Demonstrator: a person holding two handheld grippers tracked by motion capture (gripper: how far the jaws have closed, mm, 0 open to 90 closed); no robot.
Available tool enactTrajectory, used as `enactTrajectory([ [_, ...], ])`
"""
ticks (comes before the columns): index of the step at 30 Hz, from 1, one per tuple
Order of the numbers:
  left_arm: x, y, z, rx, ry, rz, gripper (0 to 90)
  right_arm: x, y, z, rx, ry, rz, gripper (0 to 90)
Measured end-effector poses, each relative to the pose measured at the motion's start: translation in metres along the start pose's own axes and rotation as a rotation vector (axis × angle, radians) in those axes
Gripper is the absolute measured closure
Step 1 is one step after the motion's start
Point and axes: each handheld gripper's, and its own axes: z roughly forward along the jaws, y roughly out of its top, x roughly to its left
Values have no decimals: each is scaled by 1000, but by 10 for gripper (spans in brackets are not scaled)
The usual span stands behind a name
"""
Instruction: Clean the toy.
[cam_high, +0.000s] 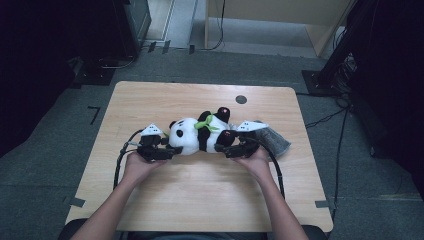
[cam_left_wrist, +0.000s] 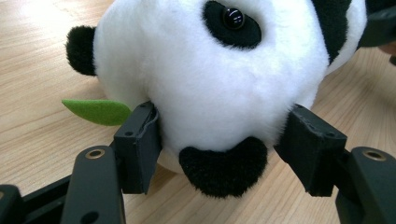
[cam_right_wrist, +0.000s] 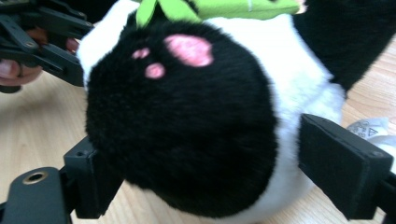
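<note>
From above we see a plush panda (cam_high: 197, 134) lying on its side near the middle of the wooden table (cam_high: 165, 100), with a grey crumpled bag (cam_high: 275, 139) just beyond its right end. Our left gripper (cam_high: 167, 150) meets the white head end and our right gripper (cam_high: 227, 149) the dark leg end, but at this distance we cannot read the jaws.

The left gripper view settles it for that side: both black pads press into the white fur of the panda's head (cam_left_wrist: 210, 79), either side of the black muzzle patch, so this gripper pinches the head. It also shows a green felt leaf (cam_left_wrist: 98, 111) lying flat on the wood beside the left pad.

The right gripper view shows a black foot with pink paw marks (cam_right_wrist: 187, 49) between the jaws. The jaws stand spread; the right pad appears clear of the fur, though the left pad's contact is hard to judge.
</note>
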Motion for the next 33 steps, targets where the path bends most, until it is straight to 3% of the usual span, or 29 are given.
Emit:
enactTrajectory([
  [7, 1, 1, 1, 1, 9, 1, 341, 12, -1, 8, 6, -75, -83, 109],
  [9, 1, 1, 2, 0, 12, 1, 342, 12, -2, 9, 6, -90, -104, 172],
  [11, 1, 2, 3, -1, 16, 7, 342, 13, -2, 9, 13, -103, -130, 290],
  [13, 1, 3, 2, -5, 18, 19, 346, 17, 3, 7, 39, -125, -105, 420],
  [15, 1, 5, 1, -9, 17, 35, 347, 19, 11, 4, 76, -133, -77, 475],
  [17, 2, 8, -3, -20, -7, 26, 338, 19, 19, -1, 79, -139, -59, 526],
  [21, 3, 11, -15, -76, -40, 66, 293, 17, 32, -18, 51, -131, 15, 533],
  [25, 4, 10, -29, -126, -72, 91, 299, 13, 41, -35, 43, -131, 46, 538],
  [28, 3, 7, -32, -141, -81, 124, 302, 10, 44, -46, 15, -99, 120, 542],
  [33, -4, 8, -32, -172, -104, 157, 287, 15, 50, -55, -3, -56, 150, 540],
])
